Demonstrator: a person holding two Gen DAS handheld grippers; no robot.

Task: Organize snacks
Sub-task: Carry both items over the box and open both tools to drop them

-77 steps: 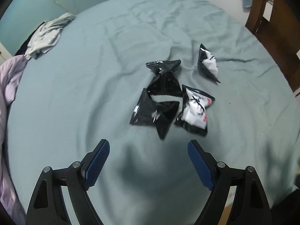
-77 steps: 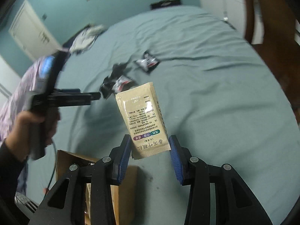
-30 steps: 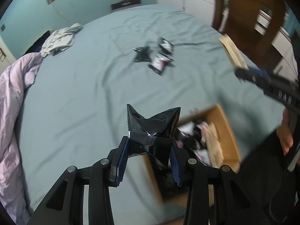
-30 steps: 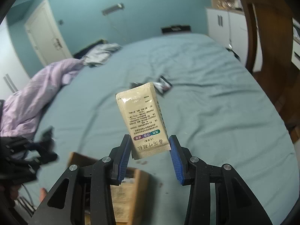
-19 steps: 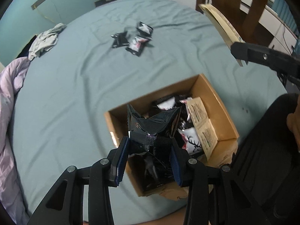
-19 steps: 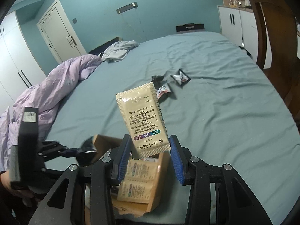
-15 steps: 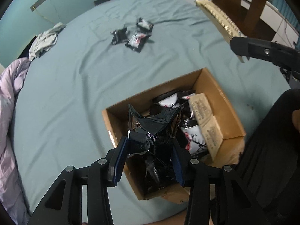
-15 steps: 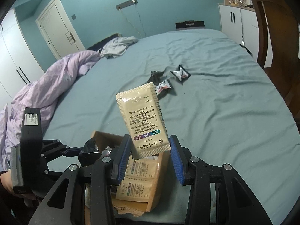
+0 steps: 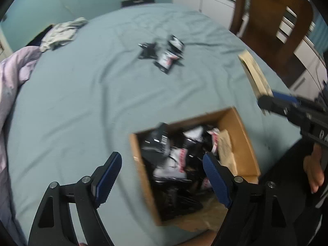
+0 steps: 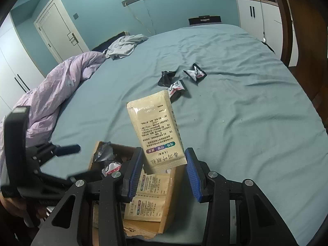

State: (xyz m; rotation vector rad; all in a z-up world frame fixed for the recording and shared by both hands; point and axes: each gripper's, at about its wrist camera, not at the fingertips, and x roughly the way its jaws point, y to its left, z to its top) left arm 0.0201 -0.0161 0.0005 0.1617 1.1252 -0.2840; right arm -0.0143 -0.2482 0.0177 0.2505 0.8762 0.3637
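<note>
My left gripper (image 9: 162, 176) is open and empty above the near left part of a cardboard box (image 9: 244, 131) that holds several black and white snack packs. The box (image 10: 170, 223) also shows in the right wrist view, with tan sachets inside. My right gripper (image 10: 164, 174) is shut on a tan sachet (image 10: 156, 131) and holds it upright over the box's right side. Three snack packs (image 9: 164, 54) lie far out on the blue bedsheet, also in the right wrist view (image 10: 178, 80). The left gripper (image 10: 41, 164) shows at the left there.
A purple duvet (image 10: 53, 90) is bunched at the bed's left side and grey clothing (image 10: 125, 45) lies at the far end. A wooden chair (image 9: 268, 14) and white cabinets stand to the right of the bed. The box sits at the bed's near edge.
My left gripper has opened and let the black snack pack fall into the box. My right gripper still holds the tan sachet in the same grip.
</note>
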